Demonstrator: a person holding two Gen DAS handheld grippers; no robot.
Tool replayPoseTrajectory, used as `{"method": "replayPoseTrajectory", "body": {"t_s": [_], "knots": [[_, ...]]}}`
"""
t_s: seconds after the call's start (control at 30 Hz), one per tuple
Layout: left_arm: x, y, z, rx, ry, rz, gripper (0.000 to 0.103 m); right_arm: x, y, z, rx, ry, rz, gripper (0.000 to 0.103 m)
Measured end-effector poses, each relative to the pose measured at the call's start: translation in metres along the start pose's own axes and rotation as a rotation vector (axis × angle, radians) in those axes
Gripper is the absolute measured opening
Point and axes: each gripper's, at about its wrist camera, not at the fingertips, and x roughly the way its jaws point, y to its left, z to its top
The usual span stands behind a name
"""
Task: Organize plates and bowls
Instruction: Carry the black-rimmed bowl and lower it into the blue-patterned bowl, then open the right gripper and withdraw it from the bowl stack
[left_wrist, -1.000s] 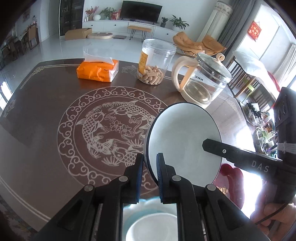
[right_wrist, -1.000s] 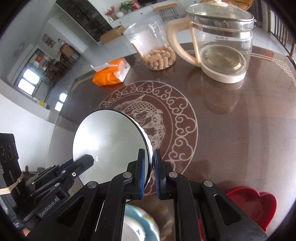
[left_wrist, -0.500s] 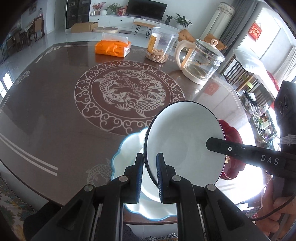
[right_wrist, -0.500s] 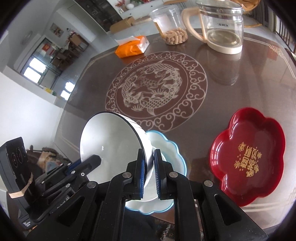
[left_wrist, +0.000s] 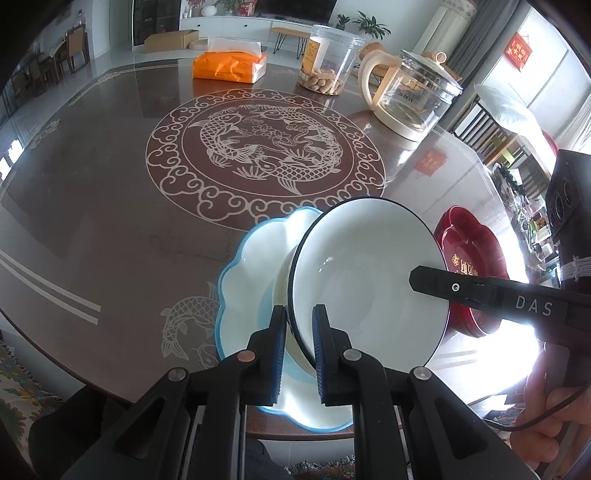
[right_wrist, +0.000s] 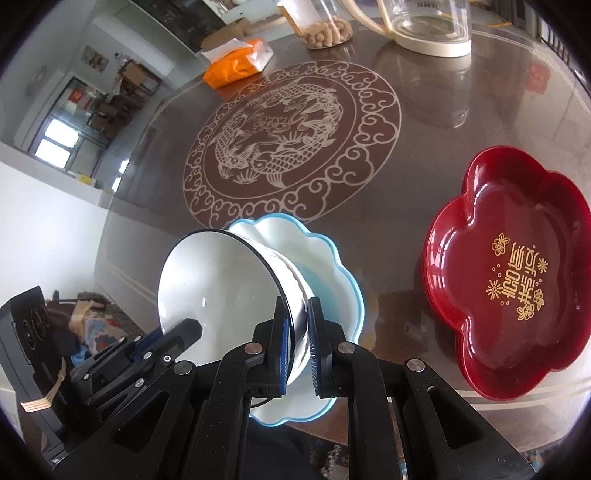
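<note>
A white bowl (left_wrist: 365, 280) (right_wrist: 218, 291) with a dark rim hangs just above a blue-edged scalloped white plate (left_wrist: 251, 258) (right_wrist: 328, 258) at the near edge of the table. My left gripper (left_wrist: 299, 325) is shut on the bowl's rim at one side. At the opposite side my right gripper (right_wrist: 297, 321) is shut on the rim too. Each view shows the other gripper's fingers across the bowl. Whether the bowl's base touches the plate is hidden. A red flower-shaped plate (right_wrist: 506, 269) (left_wrist: 469, 254) lies to the right of them.
The dark round table (left_wrist: 110, 206) has a fish medallion (left_wrist: 266, 155) in its middle. At its far side stand an orange tissue pack (left_wrist: 229, 66), a clear jar of peanuts (left_wrist: 325, 62) and a glass kettle (left_wrist: 410, 99). A person's hand (left_wrist: 554, 406) shows at lower right.
Both grippers carried the bowl back from over the medallion toward the near table edge and lowered it over the blue-edged plate. The red plate came into view.
</note>
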Motion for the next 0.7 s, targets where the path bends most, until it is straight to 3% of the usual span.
{"method": "replayPoseTrajectory", "body": {"t_s": [0.47, 0.7], "knots": [[-0.001, -0.004, 0.001, 0.068, -0.034, 0.059, 0.013, 0.002, 0.006, -0.005, -0.068, -0.036, -0.026, 0.011], [-0.028, 0.004, 0.009, 0.055, -0.144, 0.070, 0.014, -0.006, 0.014, -0.008, -0.148, -0.109, -0.065, 0.015]]}}
